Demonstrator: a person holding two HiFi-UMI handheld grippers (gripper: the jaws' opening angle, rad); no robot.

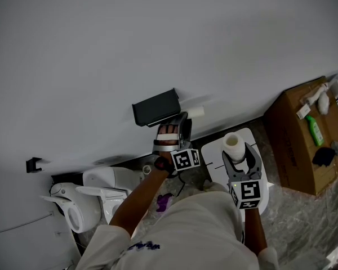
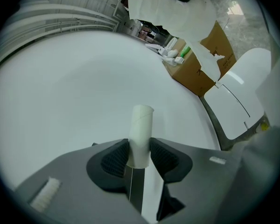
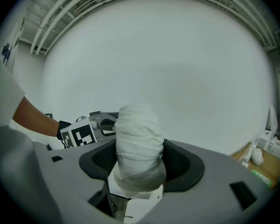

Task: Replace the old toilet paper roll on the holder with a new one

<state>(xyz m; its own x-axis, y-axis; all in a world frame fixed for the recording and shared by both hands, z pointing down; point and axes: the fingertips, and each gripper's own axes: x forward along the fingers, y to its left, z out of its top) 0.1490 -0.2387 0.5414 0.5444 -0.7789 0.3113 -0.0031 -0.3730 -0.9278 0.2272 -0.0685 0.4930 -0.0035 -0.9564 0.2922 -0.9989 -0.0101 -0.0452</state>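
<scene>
A black paper holder (image 1: 155,107) is fixed to the white wall. Just right of and below it, my left gripper (image 1: 185,118) is shut on an empty cardboard tube (image 1: 195,112), which sticks out to the right beside the holder. In the left gripper view the pale tube (image 2: 141,132) stands upright, pinched between the two dark pads of that gripper (image 2: 140,157). My right gripper (image 1: 235,153) is lower and to the right, shut on a full white paper roll (image 1: 233,142). In the right gripper view that roll (image 3: 139,143) fills the jaws of the gripper (image 3: 139,164).
A white toilet (image 1: 96,196) stands at the lower left against the wall. A white lidded bin (image 1: 214,153) sits under my right gripper. A brown cardboard box (image 1: 304,134) with a green bottle (image 1: 315,130) and other items is at the right. The floor is marbled grey.
</scene>
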